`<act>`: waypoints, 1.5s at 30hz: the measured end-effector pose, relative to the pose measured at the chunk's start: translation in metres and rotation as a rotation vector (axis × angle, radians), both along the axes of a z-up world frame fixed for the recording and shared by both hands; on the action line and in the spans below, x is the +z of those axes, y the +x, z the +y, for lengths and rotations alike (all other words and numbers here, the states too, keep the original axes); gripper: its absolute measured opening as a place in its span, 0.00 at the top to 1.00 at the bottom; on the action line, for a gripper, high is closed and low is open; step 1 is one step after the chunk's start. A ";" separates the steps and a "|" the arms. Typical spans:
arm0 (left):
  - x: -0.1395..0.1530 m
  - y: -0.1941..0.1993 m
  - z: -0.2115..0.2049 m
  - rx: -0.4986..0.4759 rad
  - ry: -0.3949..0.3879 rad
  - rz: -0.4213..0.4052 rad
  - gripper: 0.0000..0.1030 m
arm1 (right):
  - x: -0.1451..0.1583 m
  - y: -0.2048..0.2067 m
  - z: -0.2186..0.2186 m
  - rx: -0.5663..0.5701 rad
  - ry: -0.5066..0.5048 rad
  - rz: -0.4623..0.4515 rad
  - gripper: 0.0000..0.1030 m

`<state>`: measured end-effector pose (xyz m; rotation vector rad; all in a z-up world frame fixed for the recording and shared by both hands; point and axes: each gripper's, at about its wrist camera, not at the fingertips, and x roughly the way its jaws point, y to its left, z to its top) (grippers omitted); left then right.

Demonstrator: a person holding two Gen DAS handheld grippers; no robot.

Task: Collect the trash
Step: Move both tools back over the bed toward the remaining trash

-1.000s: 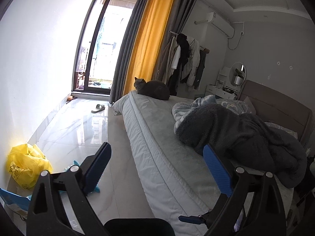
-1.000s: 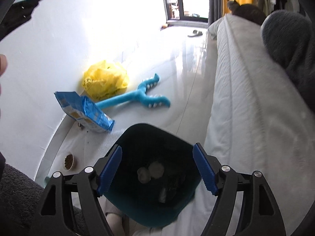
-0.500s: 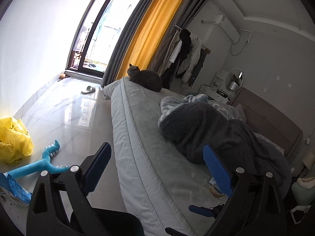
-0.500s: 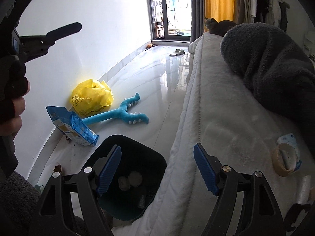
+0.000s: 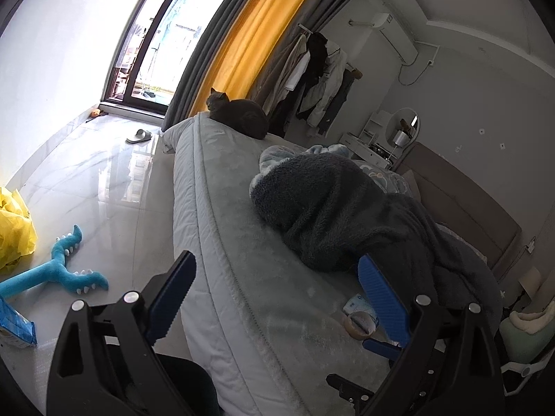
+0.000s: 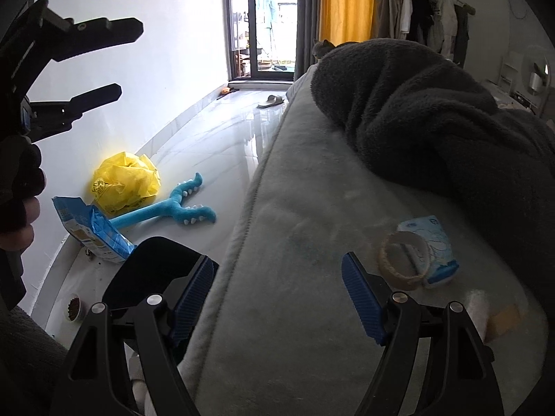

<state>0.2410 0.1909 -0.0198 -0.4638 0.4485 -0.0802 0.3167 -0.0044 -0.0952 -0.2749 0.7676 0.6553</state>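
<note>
My right gripper [image 6: 277, 291] is open and empty, hanging over the near edge of the grey bed [image 6: 295, 329]. To its right on the bed lie a tape roll [image 6: 404, 263], a blue tissue pack [image 6: 433, 242], a white wad [image 6: 478, 308] and a yellow scrap [image 6: 503, 319]. The dark trash bin [image 6: 152, 270] stands on the floor at lower left, partly behind the left finger. My left gripper [image 5: 275, 294] is also open and empty, held above the bed edge. Its view shows the tape roll [image 5: 359, 324] and tissue pack [image 5: 357, 303] beside its right finger.
A yellow plastic bag [image 6: 125, 182], a blue food bag [image 6: 93, 232], a blue plush toy [image 6: 170, 208] and a small bowl [image 6: 73, 306] are on the floor by the wall. A dark blanket [image 6: 433, 114] heaps on the bed. A cat [image 5: 239, 114] lies at the bed's far end.
The right gripper has swung from over the bin to over the bed, bringing the tape roll and tissue pack into view. The left gripper has turned right toward the bed.
</note>
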 end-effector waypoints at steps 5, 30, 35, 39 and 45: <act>-0.004 0.007 -0.016 -0.028 -0.004 0.013 0.07 | 0.001 0.006 -0.032 -0.053 0.000 -0.008 0.25; -0.024 0.027 -0.106 -0.202 0.096 0.064 0.07 | 0.001 0.027 -0.130 -0.222 0.064 0.037 0.31; -0.031 0.029 -0.127 -0.273 0.130 0.078 0.07 | -0.001 0.029 -0.140 -0.239 0.076 0.052 0.35; -0.037 0.032 -0.142 -0.333 0.136 0.095 0.07 | -0.003 0.029 -0.145 -0.244 0.081 0.064 0.41; -0.045 0.033 -0.162 -0.380 0.145 0.116 0.07 | -0.010 0.029 -0.155 -0.251 0.109 0.106 0.53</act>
